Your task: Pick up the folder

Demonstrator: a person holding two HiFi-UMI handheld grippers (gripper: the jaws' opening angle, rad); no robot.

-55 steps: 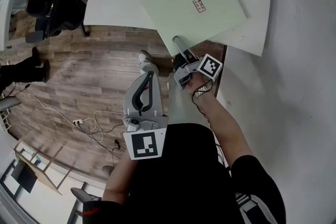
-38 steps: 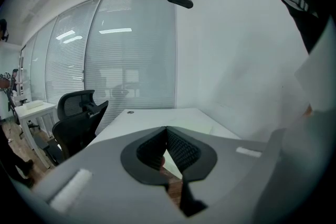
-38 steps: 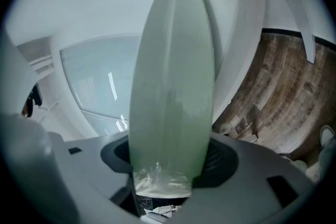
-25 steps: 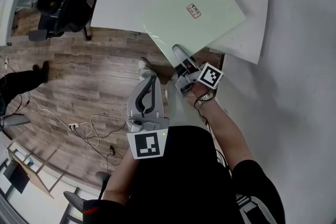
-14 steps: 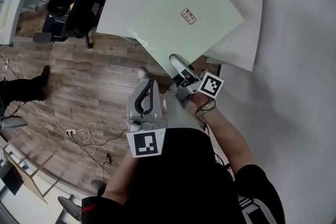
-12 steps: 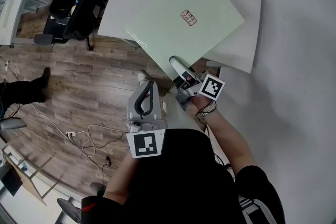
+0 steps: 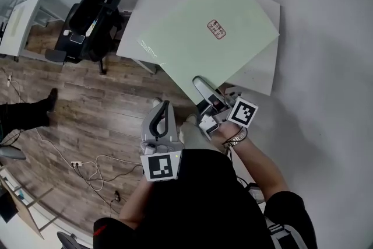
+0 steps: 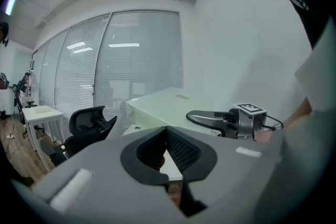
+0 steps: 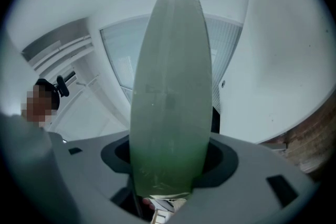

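Green folder (image 7: 201, 32), near-flat, lengthwise away from right tongs (image 7: 201, 84).

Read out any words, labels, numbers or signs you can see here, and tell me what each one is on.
Label on the pale green folder: reddish print, too small to read.
Marker on the left gripper cube: a black-and-white square pattern, no words.
Marker on the right gripper cube: also a pattern only, no words.
No other text shows in any view.
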